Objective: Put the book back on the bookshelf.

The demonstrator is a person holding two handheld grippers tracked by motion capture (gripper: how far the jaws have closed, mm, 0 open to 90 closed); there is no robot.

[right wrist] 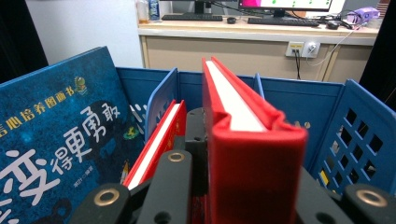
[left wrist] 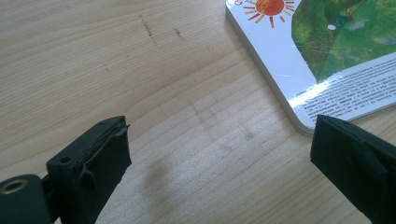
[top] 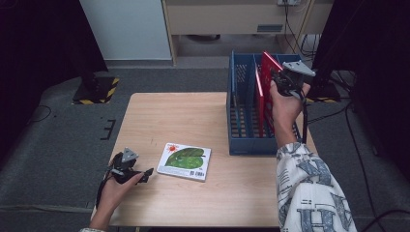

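The right gripper is raised over the blue rack at the far right of the surface, its fingers clamped on a red book. The book stands on edge, spine towards the camera in the right gripper view, above a middle slot. A second red book sits in the slot beside it, and a blue book leans farther left. The left gripper rests low at the near left, fingers wide and holding nothing, just beside a green picture book lying flat.
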